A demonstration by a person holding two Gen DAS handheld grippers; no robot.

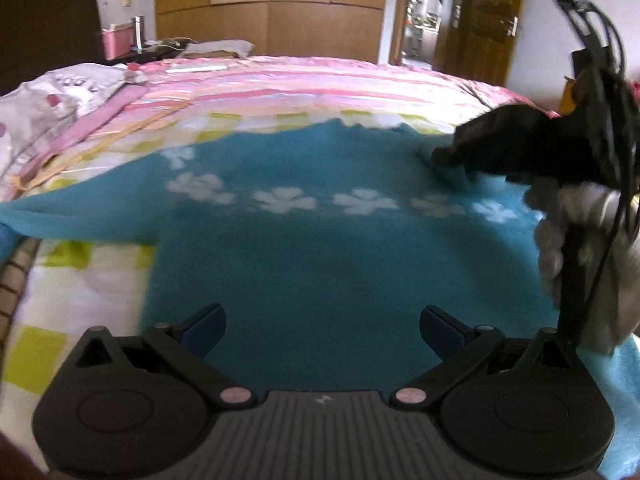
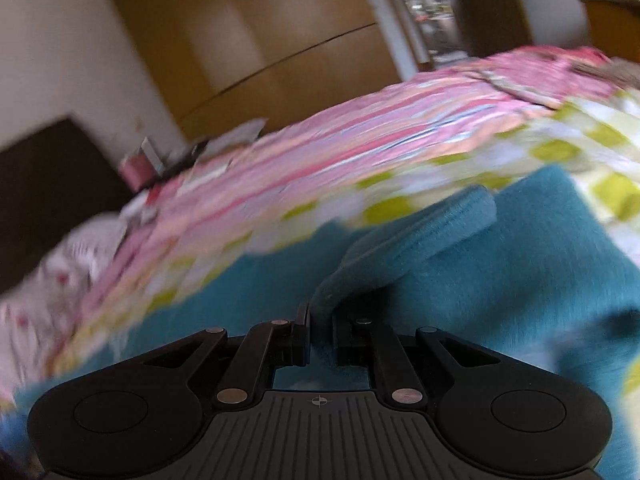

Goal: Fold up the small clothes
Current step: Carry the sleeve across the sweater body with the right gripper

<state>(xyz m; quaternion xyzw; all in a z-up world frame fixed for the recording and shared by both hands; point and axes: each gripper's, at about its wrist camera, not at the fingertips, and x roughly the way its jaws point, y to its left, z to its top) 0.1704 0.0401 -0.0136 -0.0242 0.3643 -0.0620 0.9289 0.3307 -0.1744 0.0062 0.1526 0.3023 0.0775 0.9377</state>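
Note:
A teal sweater [image 1: 304, 248] with a row of white flowers lies spread on the bed, one sleeve stretched to the left. My left gripper [image 1: 322, 330] hovers open over its lower part, nothing between the blue pads. In the left wrist view my right gripper [image 1: 442, 155] comes in from the right, held by a hand in a white glove [image 1: 576, 232], its tip at the sweater's far right edge. In the blurred right wrist view my right gripper [image 2: 321, 322] is shut on a teal sleeve [image 2: 416, 240], which rises ahead of the jaws with its ribbed cuff at the far end.
The bed carries a green-and-white checked sheet [image 1: 80, 304] and a pink striped cover [image 1: 296, 88]. Crumpled white and pink bedding [image 1: 48, 116] lies at the far left. Wooden wardrobes [image 1: 272, 4] and an open doorway [image 1: 420, 20] stand beyond the bed.

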